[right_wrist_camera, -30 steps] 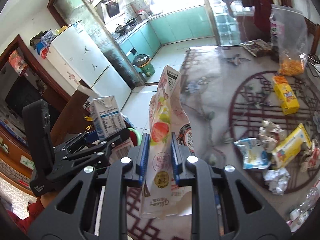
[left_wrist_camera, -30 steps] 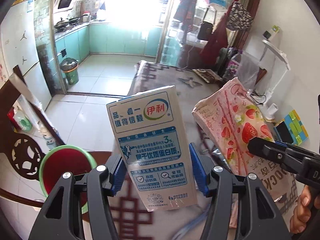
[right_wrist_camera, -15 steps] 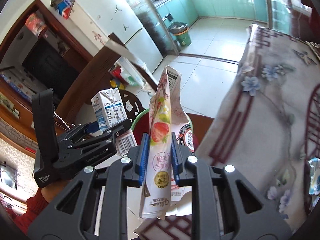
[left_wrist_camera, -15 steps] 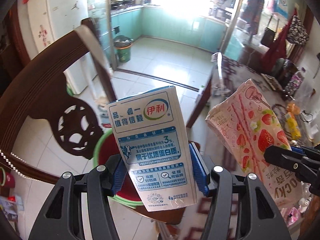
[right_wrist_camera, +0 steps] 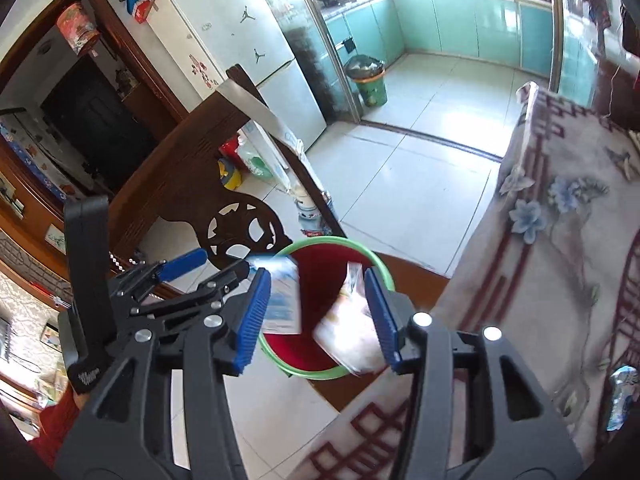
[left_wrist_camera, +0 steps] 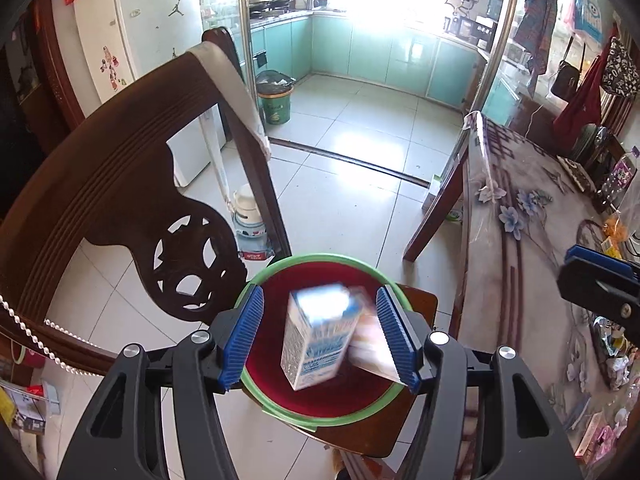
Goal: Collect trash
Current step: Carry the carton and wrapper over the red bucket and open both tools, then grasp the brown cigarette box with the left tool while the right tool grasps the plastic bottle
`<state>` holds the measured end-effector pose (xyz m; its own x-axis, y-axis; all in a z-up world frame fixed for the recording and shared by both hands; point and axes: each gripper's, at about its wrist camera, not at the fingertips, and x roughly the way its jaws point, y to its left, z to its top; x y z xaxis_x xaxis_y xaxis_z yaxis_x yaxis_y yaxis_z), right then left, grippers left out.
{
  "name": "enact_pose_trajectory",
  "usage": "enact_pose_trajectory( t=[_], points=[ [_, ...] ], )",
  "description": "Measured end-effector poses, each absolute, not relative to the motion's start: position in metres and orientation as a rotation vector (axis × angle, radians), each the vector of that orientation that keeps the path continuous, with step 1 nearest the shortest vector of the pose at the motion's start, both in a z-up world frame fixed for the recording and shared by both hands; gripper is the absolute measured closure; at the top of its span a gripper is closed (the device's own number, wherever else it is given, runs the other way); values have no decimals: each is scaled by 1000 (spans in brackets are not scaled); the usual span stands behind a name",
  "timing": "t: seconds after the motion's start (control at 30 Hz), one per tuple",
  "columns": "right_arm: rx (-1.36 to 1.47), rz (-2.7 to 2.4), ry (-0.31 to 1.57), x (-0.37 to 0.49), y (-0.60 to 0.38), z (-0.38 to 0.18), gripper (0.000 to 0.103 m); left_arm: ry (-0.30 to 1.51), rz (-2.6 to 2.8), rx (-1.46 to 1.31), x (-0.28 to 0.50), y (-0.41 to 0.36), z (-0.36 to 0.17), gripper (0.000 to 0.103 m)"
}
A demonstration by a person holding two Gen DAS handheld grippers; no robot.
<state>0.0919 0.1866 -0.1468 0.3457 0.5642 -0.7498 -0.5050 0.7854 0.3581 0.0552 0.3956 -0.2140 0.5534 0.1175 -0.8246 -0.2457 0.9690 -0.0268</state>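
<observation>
Both tools hang over a red bin with a green rim (left_wrist_camera: pixel 276 280), which stands on a dark wooden chair seat (left_wrist_camera: pixel 416 304) beside the cloth-covered worktop (left_wrist_camera: pixel 520 280). The left tool (left_wrist_camera: pixel 318 334) has its blue-padded jaws spread wide, and a blue-and-white milk carton (left_wrist_camera: pixel 316 340), blurred, sits loose between them inside the bin mouth, touching neither pad. The right tool (right_wrist_camera: pixel 314 314) is likewise spread, with a blurred pale snack bag (right_wrist_camera: pixel 352 328) free in the bin near its right-hand pad, just beside the carton (right_wrist_camera: pixel 284 300).
</observation>
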Motion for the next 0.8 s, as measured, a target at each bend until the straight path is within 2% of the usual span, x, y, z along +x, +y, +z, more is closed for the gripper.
enact_pose_trajectory(
  t=[0.07,0.2,0.43,0.57,0.8],
  points=[
    [57,675,985,86,176,-141,56,944,193,-141,56,388,-208,37],
    [87,606,975,69,135,-134,55,910,139,-115,60,364,-195,29],
    [165,430,987,32,50,-134,52,884,-63,-80,63,288,-184,24],
    [214,293,1002,8,-10,-143,52,906,-225,-13,61,220,-188,24],
    [301,-5,1001,-36,-154,-156,52,915,-416,45,41,112,-188,24]
  ],
)
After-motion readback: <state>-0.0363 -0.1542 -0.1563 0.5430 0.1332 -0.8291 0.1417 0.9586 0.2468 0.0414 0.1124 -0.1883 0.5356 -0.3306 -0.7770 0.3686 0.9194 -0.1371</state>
